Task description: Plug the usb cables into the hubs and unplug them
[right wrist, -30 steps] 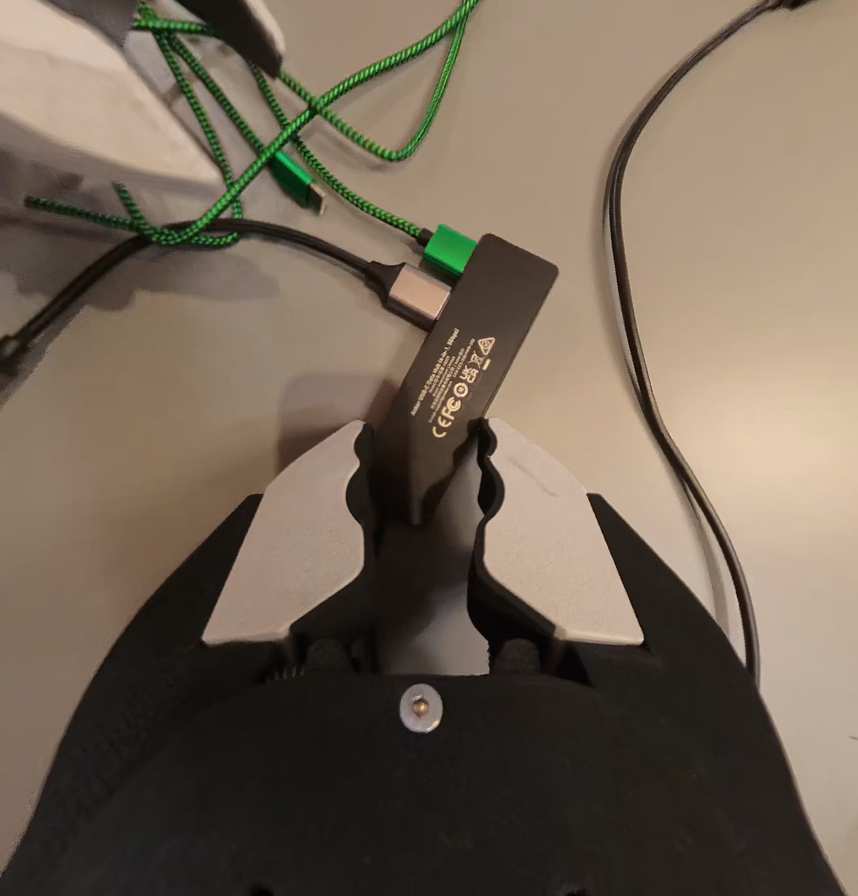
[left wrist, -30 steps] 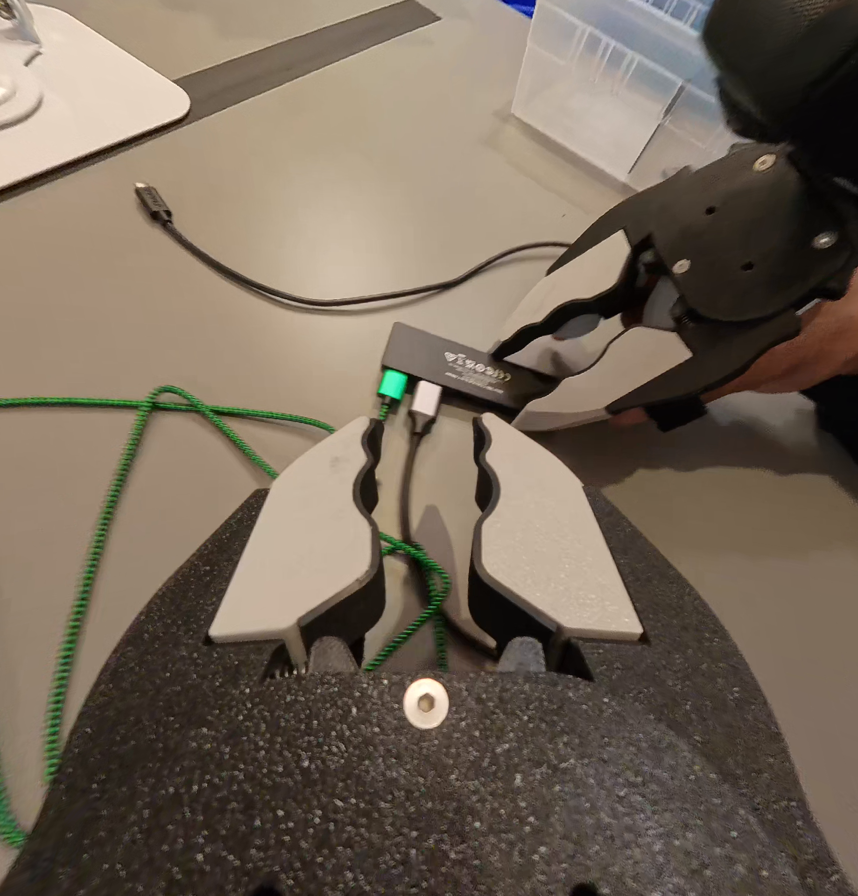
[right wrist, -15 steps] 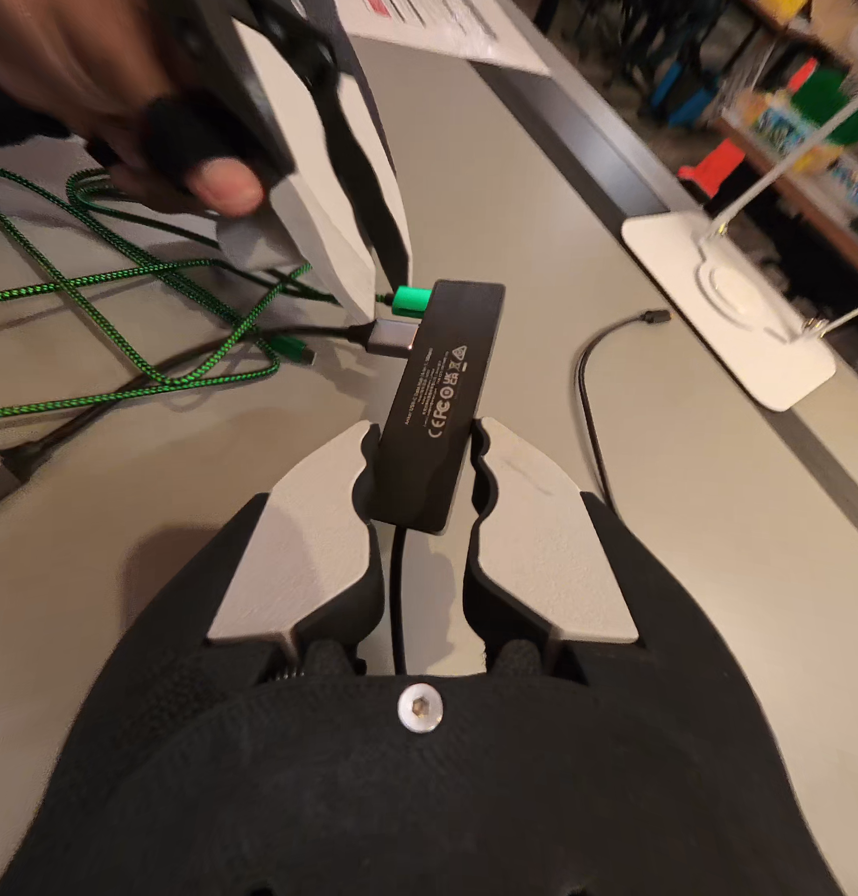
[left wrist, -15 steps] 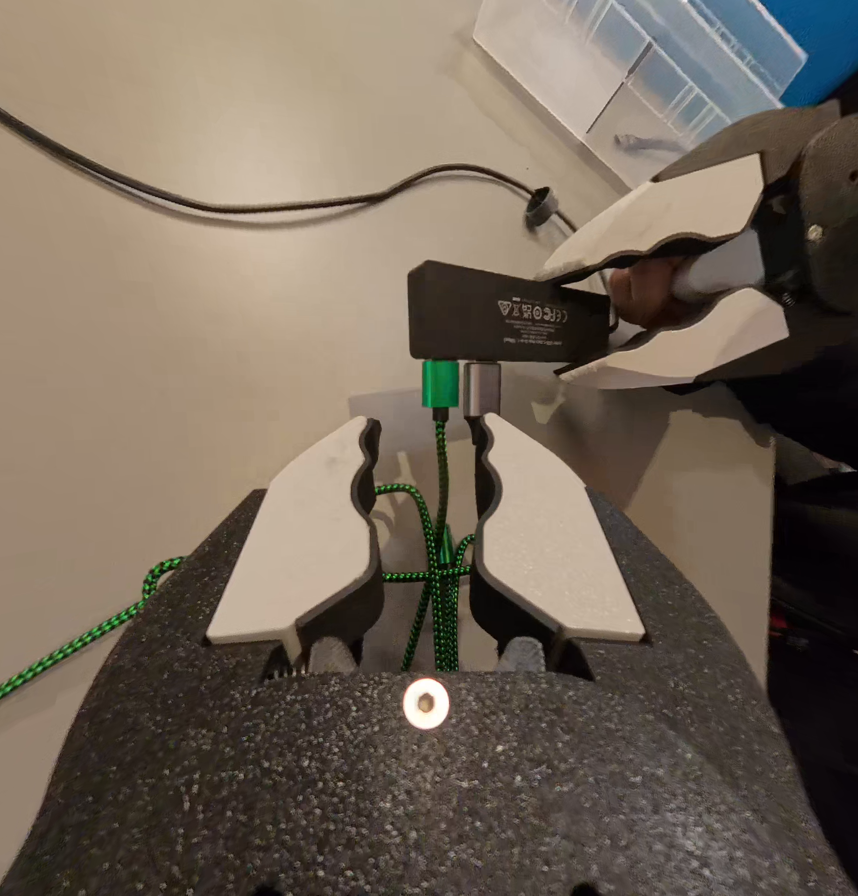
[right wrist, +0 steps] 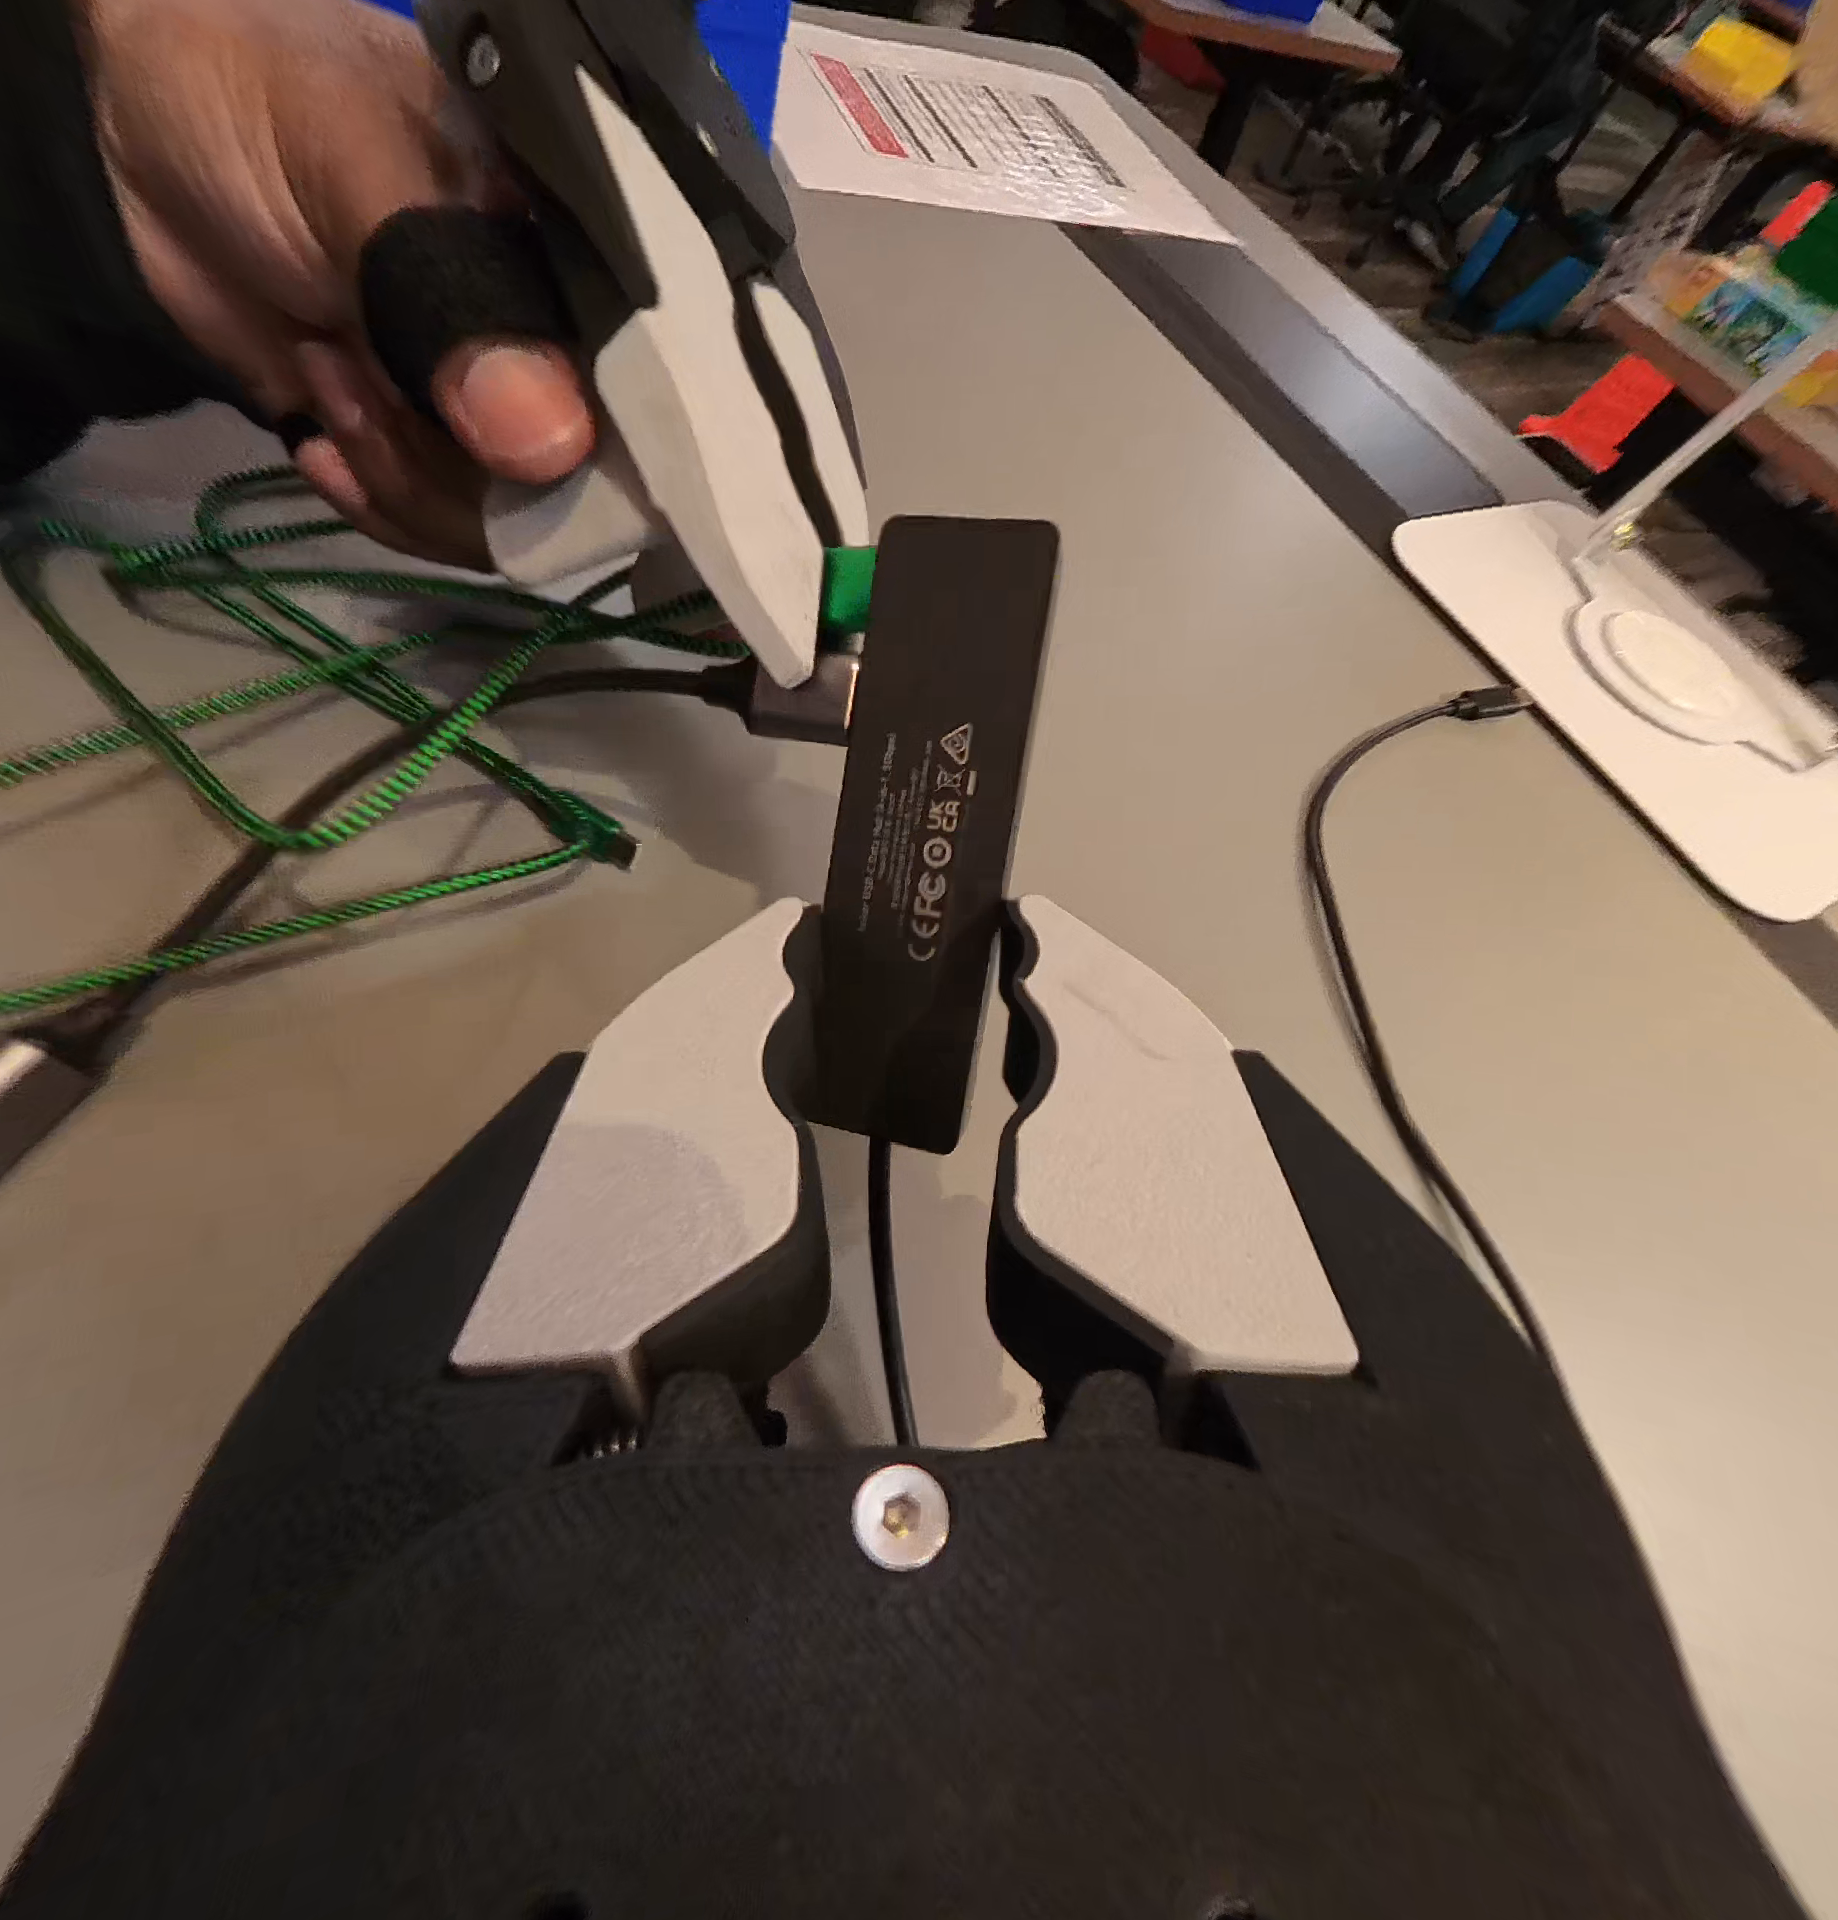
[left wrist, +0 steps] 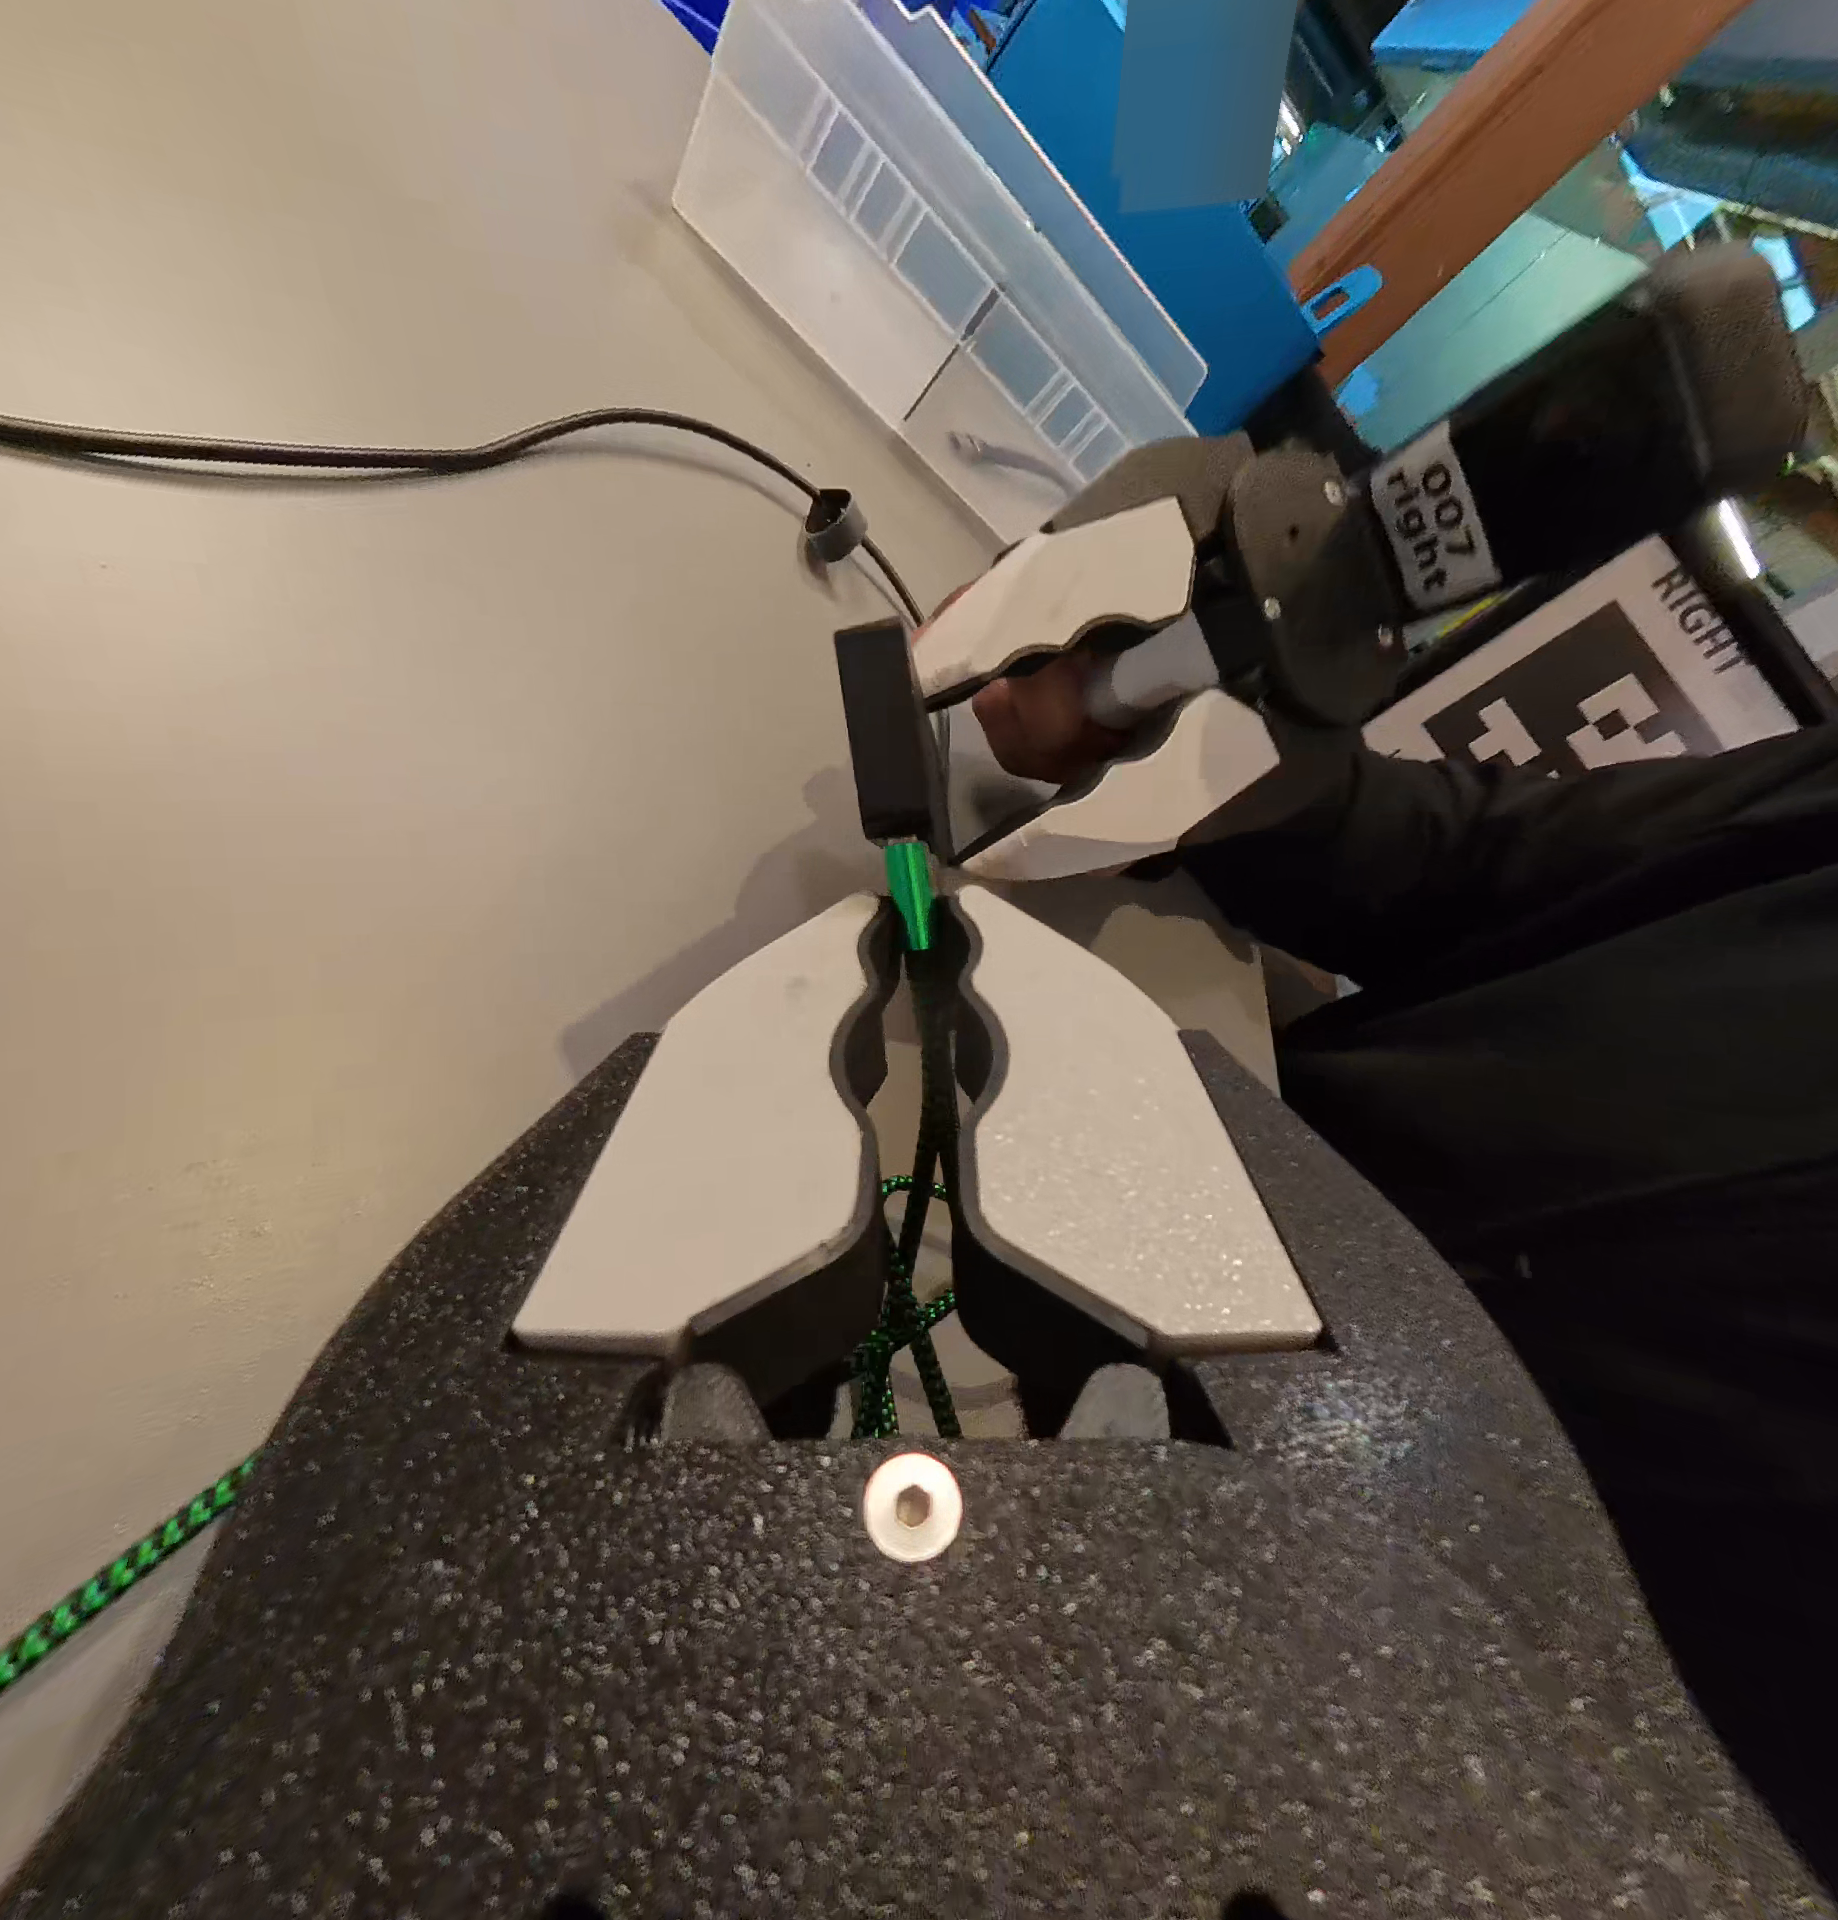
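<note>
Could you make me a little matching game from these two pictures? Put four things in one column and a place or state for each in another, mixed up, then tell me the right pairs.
Things:
1. black hub
2. green plug
3. silver plug
4. loose black cable

States:
A. pinched between the left gripper's fingertips, seated in the hub
B. lying on the table, its end near the white stand base
C. gripped by the right gripper, lifted off the table
D. seated in the hub beside the green one, not gripped

Pairs: 1-C, 2-A, 3-D, 4-B
</note>
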Motion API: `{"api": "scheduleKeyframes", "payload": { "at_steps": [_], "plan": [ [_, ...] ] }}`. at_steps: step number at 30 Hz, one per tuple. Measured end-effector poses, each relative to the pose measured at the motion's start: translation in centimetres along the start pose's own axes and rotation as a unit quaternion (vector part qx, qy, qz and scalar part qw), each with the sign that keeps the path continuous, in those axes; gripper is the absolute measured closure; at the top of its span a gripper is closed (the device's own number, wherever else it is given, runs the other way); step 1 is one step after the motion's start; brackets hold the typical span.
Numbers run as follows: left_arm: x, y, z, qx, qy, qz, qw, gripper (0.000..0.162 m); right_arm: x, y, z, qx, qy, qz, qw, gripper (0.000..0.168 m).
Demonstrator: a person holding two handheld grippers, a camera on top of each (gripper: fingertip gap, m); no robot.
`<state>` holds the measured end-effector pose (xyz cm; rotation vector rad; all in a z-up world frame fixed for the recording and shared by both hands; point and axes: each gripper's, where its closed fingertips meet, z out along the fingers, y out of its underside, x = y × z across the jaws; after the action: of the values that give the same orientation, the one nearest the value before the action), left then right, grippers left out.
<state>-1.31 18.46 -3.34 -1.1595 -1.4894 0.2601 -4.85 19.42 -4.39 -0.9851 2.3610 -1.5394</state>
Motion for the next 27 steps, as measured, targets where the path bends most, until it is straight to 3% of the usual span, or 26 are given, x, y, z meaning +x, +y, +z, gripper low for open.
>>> {"api": "scheduleKeyframes", "payload": {
  "at_steps": [4, 8, 9, 11, 16, 22, 25, 27],
  "plan": [
    [0.7, 0.5, 0.4, -0.023, 0.006, 0.036, 0.999, 0.155, 0.2, -1.7, -0.3, 0.017, -0.067, 0.075, 0.995, 0.136],
    [1.7, 0.8, 0.6, -0.036, 0.019, 0.065, 0.997, 0.155, -1.7, -0.7, 0.5, -0.072, -0.179, 0.099, 0.976, 0.117],
    [1.9, 0.9, 0.5, -0.038, 0.023, 0.072, 0.996, 0.155, -2.2, -0.4, 0.7, -0.084, -0.194, 0.094, 0.973, 0.119],
    [2.1, 1.1, 0.4, -0.044, 0.027, 0.08, 0.995, 0.155, -3.3, -0.3, 0.9, -0.085, -0.232, 0.098, 0.964, 0.142],
    [1.0, 1.7, 0.1, -0.062, 0.004, 0.072, 0.995, 0.147, -3.4, 0.1, 0.8, -0.049, -0.257, 0.151, 0.953, 0.145],
    [0.9, 2.2, 0.9, -0.077, 0.005, 0.089, 0.993, 0.158, -3.2, 1.2, 0.5, -0.044, -0.269, 0.176, 0.946, 0.144],
    [0.9, 2.8, 1.3, -0.1, 0.0, 0.104, 0.99, 0.158, -2.9, -0.1, 0.0, -0.005, -0.287, 0.202, 0.936, 0.127],
    [1.3, 3.1, 1.6, -0.109, 0.008, 0.111, 0.988, 0.158, -3.0, -0.7, -0.2, 0.014, -0.304, 0.225, 0.926, 0.13]
  ]
}}
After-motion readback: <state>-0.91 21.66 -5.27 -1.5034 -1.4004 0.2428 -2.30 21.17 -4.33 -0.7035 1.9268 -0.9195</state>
